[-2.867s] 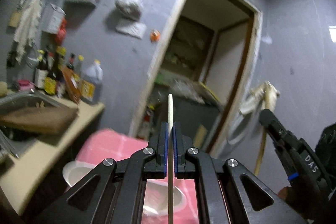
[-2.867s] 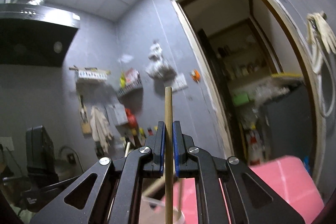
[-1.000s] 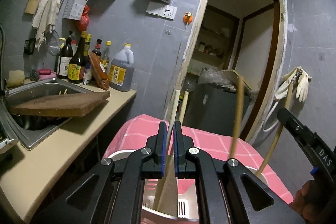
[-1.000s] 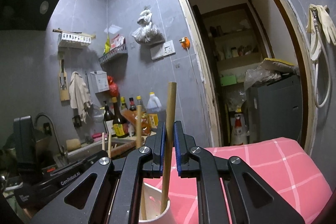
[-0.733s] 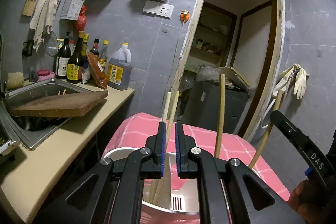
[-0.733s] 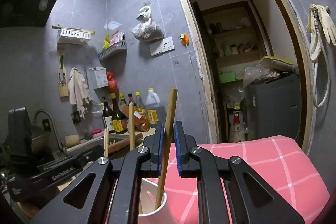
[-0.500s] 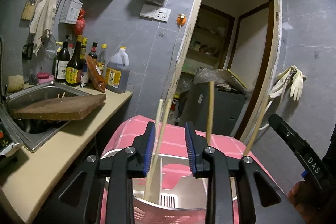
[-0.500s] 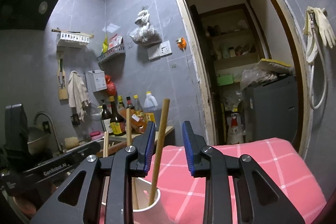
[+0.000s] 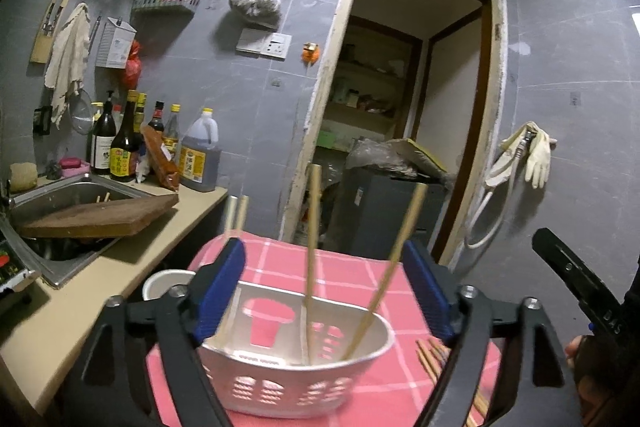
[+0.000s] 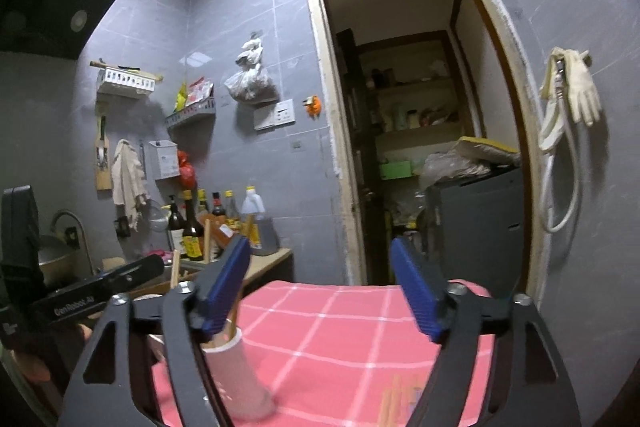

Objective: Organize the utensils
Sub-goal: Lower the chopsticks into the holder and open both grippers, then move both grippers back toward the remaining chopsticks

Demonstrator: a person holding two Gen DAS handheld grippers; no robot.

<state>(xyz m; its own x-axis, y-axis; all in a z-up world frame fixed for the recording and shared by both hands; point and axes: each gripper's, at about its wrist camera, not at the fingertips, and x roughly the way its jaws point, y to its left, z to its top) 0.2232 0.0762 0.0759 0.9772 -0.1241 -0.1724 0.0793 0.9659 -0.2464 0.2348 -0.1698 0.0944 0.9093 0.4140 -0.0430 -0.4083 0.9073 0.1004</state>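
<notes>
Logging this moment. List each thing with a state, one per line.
left gripper: open, holding nothing
right gripper: open, holding nothing
white basket: upright, chopsticks leaning inside
white cup: upright, holds chopsticks
loose chopsticks: lying on the pink cloth
cutting board: lying across the sink

Both the left gripper point(image 9: 326, 291) and the right gripper point(image 10: 320, 291) are built of black struts, silver screws and blue-padded fingers point(image 9: 222, 291); white lettering is printed on both bodies.

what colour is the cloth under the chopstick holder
Pink with a white check, the tablecloth shows best in the right wrist view.
</notes>
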